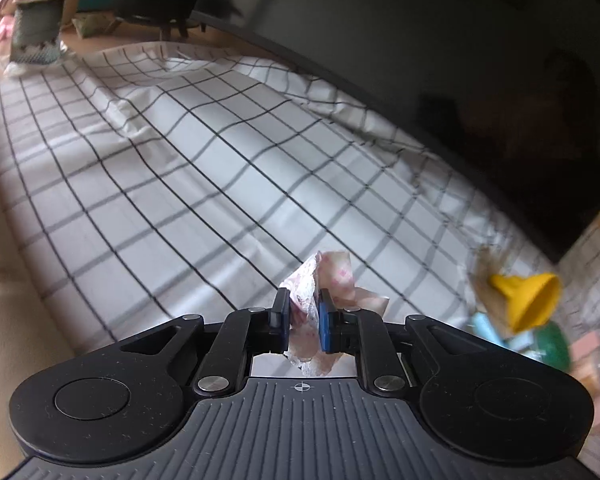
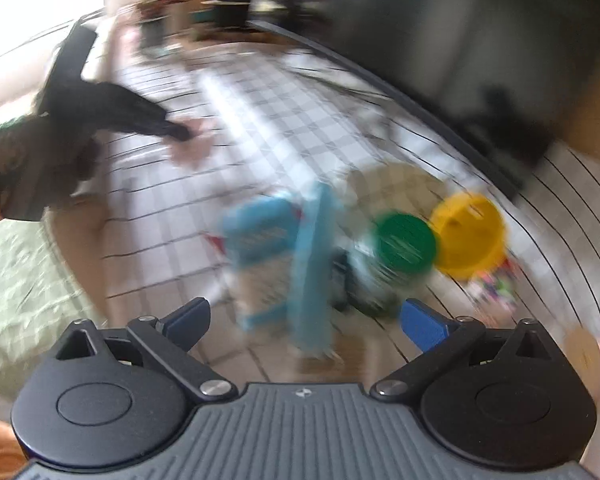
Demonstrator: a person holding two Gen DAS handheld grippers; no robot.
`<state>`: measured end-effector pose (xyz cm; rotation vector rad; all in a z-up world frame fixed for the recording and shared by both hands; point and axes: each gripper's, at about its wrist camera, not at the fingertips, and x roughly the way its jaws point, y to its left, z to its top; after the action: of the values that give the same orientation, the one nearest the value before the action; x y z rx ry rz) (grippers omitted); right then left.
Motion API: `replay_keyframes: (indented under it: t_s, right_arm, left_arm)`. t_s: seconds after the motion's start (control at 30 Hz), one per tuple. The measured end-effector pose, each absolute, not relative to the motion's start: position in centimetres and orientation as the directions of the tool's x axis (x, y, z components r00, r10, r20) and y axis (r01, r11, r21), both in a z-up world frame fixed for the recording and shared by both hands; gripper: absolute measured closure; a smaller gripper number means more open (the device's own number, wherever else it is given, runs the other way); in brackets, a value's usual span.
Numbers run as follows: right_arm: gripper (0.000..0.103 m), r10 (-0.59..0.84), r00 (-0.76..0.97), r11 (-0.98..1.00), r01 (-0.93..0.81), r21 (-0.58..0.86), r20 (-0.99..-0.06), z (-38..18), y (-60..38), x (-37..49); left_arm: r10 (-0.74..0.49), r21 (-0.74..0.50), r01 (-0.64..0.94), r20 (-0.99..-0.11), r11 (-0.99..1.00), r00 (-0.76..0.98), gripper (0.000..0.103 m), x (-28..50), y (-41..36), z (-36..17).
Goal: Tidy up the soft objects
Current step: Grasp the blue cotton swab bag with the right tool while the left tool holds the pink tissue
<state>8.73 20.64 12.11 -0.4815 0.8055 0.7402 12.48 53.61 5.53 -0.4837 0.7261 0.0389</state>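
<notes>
My left gripper (image 1: 304, 320) was clamped on a crumpled pink-print cloth (image 1: 328, 280), lifted above the checked tablecloth (image 1: 180, 168). It looked light, limp; a pinch mid-bunch should hold. My right gripper (image 2: 304, 320) hung spread wide, empty.

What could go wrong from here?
1. The left gripper pinches only a bunched bit of the cloth, so it may slip out.
2. The right gripper is open and its view is motion-blurred; it could knock the blue box or the yellow cup.
</notes>
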Motion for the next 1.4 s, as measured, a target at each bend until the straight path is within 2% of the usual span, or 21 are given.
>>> replay_keyframes:
  t_s: [0.1, 0.23, 0.37, 0.47, 0.6, 0.63, 0.67, 0.73, 0.93, 1.13, 1.27, 1.4]
  right_arm:
    - [0.01, 0.443, 0.379, 0.57, -0.819, -0.071, -0.812, 11.2, 23.3, 9.5]
    - [0.023, 0.376, 0.371, 0.544, -0.83, -0.122, -0.849, 8.6, 25.7, 10.9]
    - [0.023, 0.346, 0.447, 0.453, -0.85, -0.27, -0.825, 7.7, 26.8, 11.3]
    - [0.023, 0.33, 0.43, 0.408, -0.868, -0.284, -0.84, 7.2, 28.0, 13.1]
    - [0.023, 0.275, 0.36, 0.426, -0.877, -0.223, -0.892, 6.1, 29.3, 16.0]
    - [0.028, 0.262, 0.345, 0.449, -0.87, -0.203, -0.901, 6.2, 29.5, 16.5]
    - [0.041, 0.259, 0.328, 0.47, -0.865, -0.178, -0.908, 6.6, 29.6, 16.8]
    - [0.045, 0.278, 0.301, 0.508, -0.852, -0.127, -0.912, 8.2, 29.6, 17.0]
    - [0.045, 0.445, 0.242, 0.605, -0.792, 0.09, -0.862, 15.9, 28.6, 18.4]
    - [0.045, 0.513, 0.282, 0.664, -0.729, 0.167, -0.811, 21.8, 26.3, 21.0]
    - [0.045, 0.508, 0.248, 0.702, -0.674, 0.229, -0.825, 21.6, 25.9, 22.6]
    - [0.045, 0.465, 0.252, 0.739, -0.638, 0.216, -0.848, 17.3, 27.5, 23.0]
  left_arm:
    - [-0.145, -0.441, -0.191, -0.622, 0.877, 0.77, 0.087, 10.6, 52.7, 6.1]
    - [-0.169, -0.47, -0.179, -0.605, 0.864, 0.778, 0.086, 8.5, 51.6, 6.4]
    - [-0.205, -0.516, -0.172, -0.593, 0.839, 0.779, 0.086, 6.4, 51.4, 6.0]
    - [-0.213, -0.528, -0.175, -0.592, 0.831, 0.777, 0.086, 5.3, 51.4, 5.7]
    - [-0.206, -0.534, -0.189, -0.593, 0.824, 0.778, 0.086, 4.5, 51.7, 5.5]
    - [-0.196, -0.53, -0.2, -0.598, 0.824, 0.777, 0.086, 4.5, 51.9, 5.6]
    - [-0.183, -0.524, -0.213, -0.604, 0.824, 0.776, 0.086, 4.5, 52.0, 5.7]
    - [-0.167, -0.521, -0.23, -0.606, 0.822, 0.778, 0.086, 4.5, 52.4, 6.0]
    - [-0.116, -0.486, -0.254, -0.609, 0.836, 0.785, 0.086, 5.4, 52.2, 8.5]
    - [-0.087, -0.435, -0.226, -0.591, 0.872, 0.802, 0.086, 7.5, 50.3, 12.2]
    - [-0.076, -0.442, -0.22, -0.56, 0.87, 0.825, 0.086, 8.5, 49.4, 13.9]
    - [-0.056, -0.445, -0.253, -0.573, 0.859, 0.818, 0.086, 8.3, 49.3, 13.3]
